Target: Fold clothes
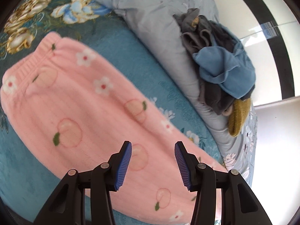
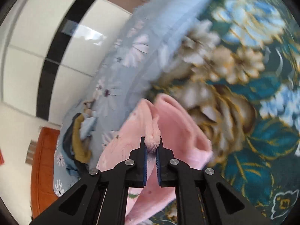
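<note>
Pink fleece trousers [image 1: 78, 101] are spread on the teal floral bedspread [image 1: 131, 63], one bunched edge pinched and lifted by the closed right gripper [image 2: 152, 148] while the left gripper [image 1: 152, 150] is held open above them, so a fold seems underway and a steady carry-over is called for next.

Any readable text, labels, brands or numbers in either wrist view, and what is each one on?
None can be read.
Pink pants: only printed peaches and flowers, no words.
Bedspread: floral pattern only, blurred.
Clothes pile: no tag or logo shows.
Left gripper and right gripper: no markings show.
</note>
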Motion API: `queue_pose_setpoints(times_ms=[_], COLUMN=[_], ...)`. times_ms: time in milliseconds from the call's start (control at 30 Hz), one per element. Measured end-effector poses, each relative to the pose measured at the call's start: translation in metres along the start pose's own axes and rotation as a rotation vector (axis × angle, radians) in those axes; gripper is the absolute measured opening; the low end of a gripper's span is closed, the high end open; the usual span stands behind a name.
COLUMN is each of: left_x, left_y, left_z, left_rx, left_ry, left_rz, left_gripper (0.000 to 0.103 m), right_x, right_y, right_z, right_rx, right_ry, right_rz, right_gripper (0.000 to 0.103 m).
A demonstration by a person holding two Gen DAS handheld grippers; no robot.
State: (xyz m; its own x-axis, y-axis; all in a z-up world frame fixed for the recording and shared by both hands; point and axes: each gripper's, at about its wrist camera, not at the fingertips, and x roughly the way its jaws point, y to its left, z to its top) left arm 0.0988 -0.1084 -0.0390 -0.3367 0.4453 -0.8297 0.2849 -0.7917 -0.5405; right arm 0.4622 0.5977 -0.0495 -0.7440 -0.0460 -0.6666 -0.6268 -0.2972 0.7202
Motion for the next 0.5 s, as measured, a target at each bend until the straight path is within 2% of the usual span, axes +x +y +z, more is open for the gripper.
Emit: queue_pose_setpoints(times_ms=[100, 267, 367, 500], left_x=[0.003, 0.0, 0.003, 0.007], left_y=[0.007, 0.016, 0.017, 0.016], left_z=[0.0, 0.005, 0.005, 0.003], left_rx=[-0.021, -0.046, -0.046, -0.042], left_ry=[0.005, -0.01, -0.007, 0.006], left_rz=[0.013, 0.025, 0.031, 0.032], left_gripper=[0.052, 0.052, 0.052, 0.052], right_x=[0.005, -0.018, -0.014, -0.004], right_y=[-0.027, -0.029, -0.038, -0.048], right_z=[-0.008, -0.008, -0.009, -0.014], right_rx=[0.061, 0.041, 0.06, 0.106], right_ry=[0.009, -0.053, -0.038, -0.022], right_rz=[-0.026, 0.002, -0.044, -0.058], right_gripper=[0.008, 0.008, 0.008, 0.008])
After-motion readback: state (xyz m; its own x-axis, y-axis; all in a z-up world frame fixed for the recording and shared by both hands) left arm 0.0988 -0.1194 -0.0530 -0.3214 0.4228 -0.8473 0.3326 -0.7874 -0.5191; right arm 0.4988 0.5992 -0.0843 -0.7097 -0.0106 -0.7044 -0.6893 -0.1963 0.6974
